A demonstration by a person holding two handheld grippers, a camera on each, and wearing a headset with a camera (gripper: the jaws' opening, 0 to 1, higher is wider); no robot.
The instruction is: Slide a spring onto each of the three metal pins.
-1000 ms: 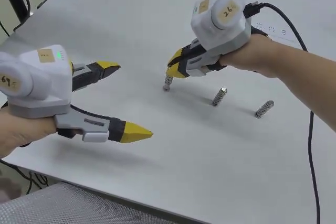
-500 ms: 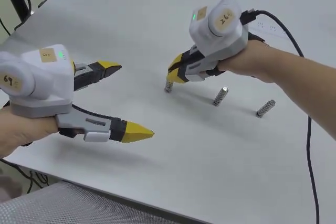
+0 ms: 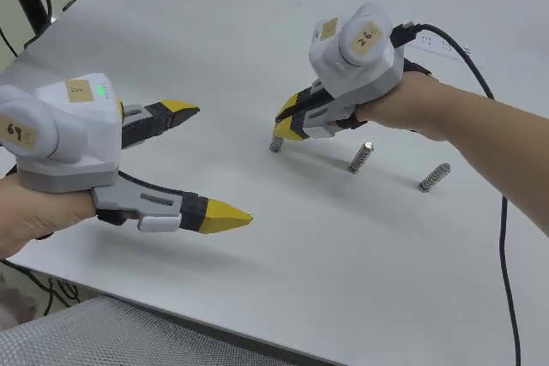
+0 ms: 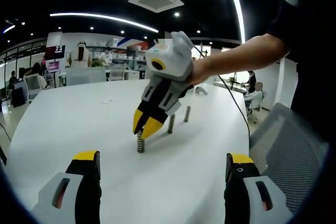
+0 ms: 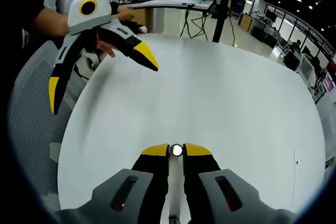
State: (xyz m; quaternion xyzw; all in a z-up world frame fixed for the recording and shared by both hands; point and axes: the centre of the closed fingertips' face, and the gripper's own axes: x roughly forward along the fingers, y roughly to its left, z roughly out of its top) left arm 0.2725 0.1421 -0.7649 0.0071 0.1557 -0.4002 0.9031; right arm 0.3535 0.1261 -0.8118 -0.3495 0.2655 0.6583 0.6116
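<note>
My right gripper is shut on a metal pin, whose round shiny top shows between the yellow tips. A spring stands on the white table right under those tips, and it also appears in the left gripper view as a spring beneath the right gripper. Two more springs sit on pins to the right, leaning a little. My left gripper hovers open at the near left, nothing between its jaws, well short of the springs.
The white table stretches wide around the pins. A black cable trails from the right gripper along the person's forearm. A mesh chair back sits at the table's near edge. Desks and people fill the room behind.
The right gripper has come down a little over the leftmost spring, so less of the spring shows below its tips. The left gripper has hardly moved.
</note>
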